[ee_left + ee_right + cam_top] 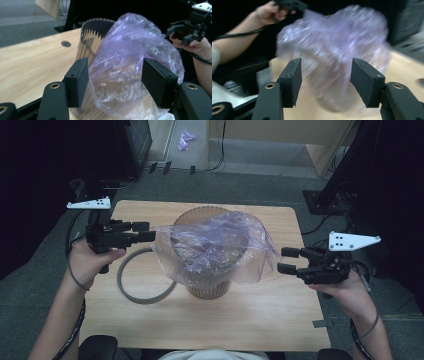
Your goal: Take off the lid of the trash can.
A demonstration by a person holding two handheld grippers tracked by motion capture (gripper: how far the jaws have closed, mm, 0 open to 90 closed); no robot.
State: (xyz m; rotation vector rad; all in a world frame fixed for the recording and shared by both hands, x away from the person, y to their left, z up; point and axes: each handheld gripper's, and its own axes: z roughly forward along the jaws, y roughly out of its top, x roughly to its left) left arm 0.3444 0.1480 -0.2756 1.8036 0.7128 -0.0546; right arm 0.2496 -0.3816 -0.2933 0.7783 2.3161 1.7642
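A brown ribbed bin (205, 287) stands upright in the middle of the wooden table (250, 320). A thin purple see-through bag (215, 245) is draped loosely over its mouth and hangs down its sides. My left gripper (149, 231) is level at the bag's left edge with its jaws wide apart. In the left gripper view the bag (125, 50) bulges between the pads (80, 80) without being pinched, and the bin (92, 32) rises behind it. My right gripper (282, 260) is open just off the bag's right edge. The right gripper view is blurred, with the bag (337, 42) beyond the jaws.
A grey ring (131, 292) lies flat on the table left of the bin. There is a small round hole (66, 43) in the tabletop. Dark cabinets stand at both sides of the table, with cables on the floor behind it.
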